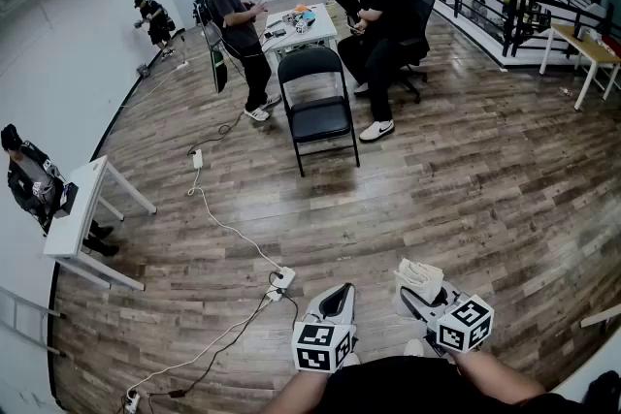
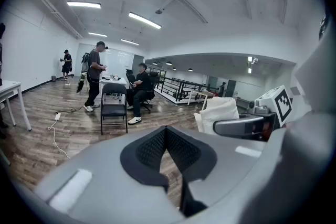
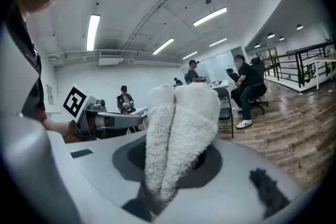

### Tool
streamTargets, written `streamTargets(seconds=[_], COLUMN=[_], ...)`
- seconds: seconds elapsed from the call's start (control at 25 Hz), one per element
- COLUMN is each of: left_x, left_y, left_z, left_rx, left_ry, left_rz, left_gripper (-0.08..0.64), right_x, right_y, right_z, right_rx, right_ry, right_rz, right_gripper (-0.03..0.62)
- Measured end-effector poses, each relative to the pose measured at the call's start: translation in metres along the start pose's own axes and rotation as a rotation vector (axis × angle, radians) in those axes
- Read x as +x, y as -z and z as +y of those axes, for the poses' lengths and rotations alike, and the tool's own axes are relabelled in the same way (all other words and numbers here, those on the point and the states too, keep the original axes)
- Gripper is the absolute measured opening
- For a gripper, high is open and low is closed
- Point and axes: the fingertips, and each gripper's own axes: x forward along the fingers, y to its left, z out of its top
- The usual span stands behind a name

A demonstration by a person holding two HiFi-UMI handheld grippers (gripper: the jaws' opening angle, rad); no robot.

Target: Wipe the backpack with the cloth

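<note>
Right gripper [image 1: 424, 296] clenched on a folded white cloth [image 3: 184, 118], left gripper [image 2: 167, 134] closed and empty beside it; no backpack ahead of either, so wiping probably awaits reaching one.

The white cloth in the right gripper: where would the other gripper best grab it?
Probably its free folded end: the cloth sticks out past the right gripper, whose jaws pinch its lower part. The left gripper, shut and empty, sits to its left, so open it and come in from that side.
</note>
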Motion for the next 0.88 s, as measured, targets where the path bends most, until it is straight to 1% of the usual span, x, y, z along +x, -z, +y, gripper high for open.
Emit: streamTargets(seconds=[0.36, 0.48, 0.6, 0.88], left_x=[-0.010, -0.011, -0.015, -0.024], left_y=[0.010, 0.009, 0.008, 0.010], left_z=[0.001, -0.002, -0.005, 0.006], left_rx=[0.006, 0.004, 0.017, 0.049], left_ry=[0.021, 0.042, 0.064, 0.081], left_rz=[0.000, -0.004, -0.005, 0.007], left_gripper=[0.008, 0.008, 0.008, 0.008], right_x=[0.001, 0.001, 0.000, 0.003], right_y=[0.004, 0.006, 0.006, 0.013], right_z=[0.011, 0.015, 0.019, 0.025], right_rx=[-0.005, -0.005, -0.003, 0.010], right_ry=[0.022, 0.033, 0.047, 0.081], right_rz=[-0.002, -0.003, -0.010, -0.019], right_gripper=[0.087, 0.087, 0.087, 0.087])
